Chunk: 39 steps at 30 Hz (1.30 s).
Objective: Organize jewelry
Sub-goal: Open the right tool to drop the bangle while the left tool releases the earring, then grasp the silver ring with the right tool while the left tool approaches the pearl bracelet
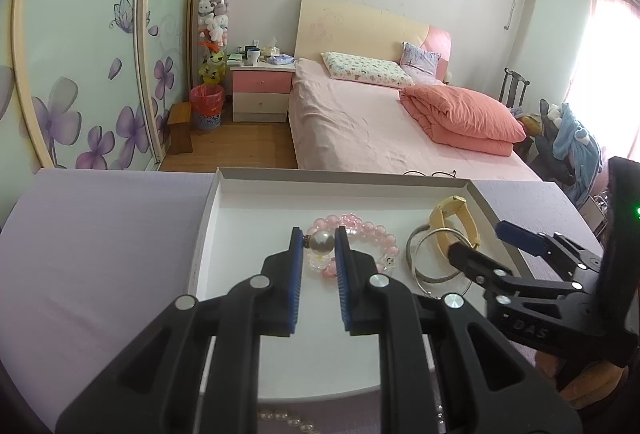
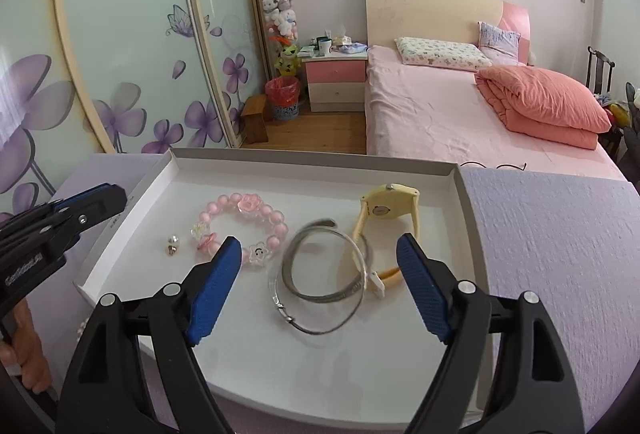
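Note:
A shallow white tray (image 1: 248,189) (image 2: 280,161) lies on a purple table. My left gripper (image 1: 319,238) is shut on a pearl earring (image 1: 320,242), held above the tray's left part. In the right wrist view this gripper (image 2: 116,195) hangs over the tray's left wall. Inside the tray lie a second pearl earring (image 2: 172,244), a pink bead bracelet (image 1: 360,224) (image 2: 256,209), silver bangles (image 1: 424,266) (image 2: 320,298) and a yellow watch (image 1: 460,209) (image 2: 388,205). My right gripper (image 2: 318,246) (image 1: 486,244) stands open over the bangles, pads touching nothing.
The purple table top (image 2: 560,254) runs on both sides of the tray. A pearl strand (image 1: 276,418) lies by the tray's near edge. Beyond the far edge are a pink bed (image 1: 380,129) with glasses (image 2: 492,166) on it, and a wardrobe at the left.

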Motion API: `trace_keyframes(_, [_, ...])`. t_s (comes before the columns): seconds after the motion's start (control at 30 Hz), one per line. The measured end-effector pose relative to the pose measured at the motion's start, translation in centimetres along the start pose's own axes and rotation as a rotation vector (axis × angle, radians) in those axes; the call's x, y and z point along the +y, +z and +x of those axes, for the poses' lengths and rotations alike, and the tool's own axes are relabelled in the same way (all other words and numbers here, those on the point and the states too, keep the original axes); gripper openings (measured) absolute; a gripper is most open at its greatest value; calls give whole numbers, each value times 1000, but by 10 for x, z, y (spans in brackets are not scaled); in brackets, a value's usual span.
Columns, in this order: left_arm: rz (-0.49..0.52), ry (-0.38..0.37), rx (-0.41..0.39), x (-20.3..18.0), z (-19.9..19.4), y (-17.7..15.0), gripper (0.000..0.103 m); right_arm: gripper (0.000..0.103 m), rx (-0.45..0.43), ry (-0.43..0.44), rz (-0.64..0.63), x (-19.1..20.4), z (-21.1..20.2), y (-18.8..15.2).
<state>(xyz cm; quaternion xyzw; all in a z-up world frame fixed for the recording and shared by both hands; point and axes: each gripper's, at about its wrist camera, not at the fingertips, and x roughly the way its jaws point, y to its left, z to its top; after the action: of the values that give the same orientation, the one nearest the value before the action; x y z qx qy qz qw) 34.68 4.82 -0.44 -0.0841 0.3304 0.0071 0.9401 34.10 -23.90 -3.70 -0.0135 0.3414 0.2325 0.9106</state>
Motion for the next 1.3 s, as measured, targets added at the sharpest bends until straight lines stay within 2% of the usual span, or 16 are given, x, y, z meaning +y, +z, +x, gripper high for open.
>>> trace_keyframes(0.3, [-2, 2, 9, -1, 4, -2, 16, 81, -28, 2, 56, -25, -20, -4])
trace_keyframes(0.63, [-3, -8, 29, -9, 14, 0, 17, 81, -32, 12, 51, -26, -28, -9])
trace_keyframes(0.7, [-8, -13, 28, -9, 14, 1, 21, 81, -33, 15, 47, -23, -29, -10])
trace_keyframes(0.77, [-15, -12, 20, -6, 10, 2, 38, 81, -38, 13, 39, -21, -33, -13])
trace_keyframes(1.07, [-51, 30, -33, 22, -31, 2, 40, 81, -55, 25, 23, -11, -59, -21])
trace_keyframes(1.3, [-50, 66, -76, 43, -85, -18, 46, 81, -75, 41, -6, 5, -92, -36])
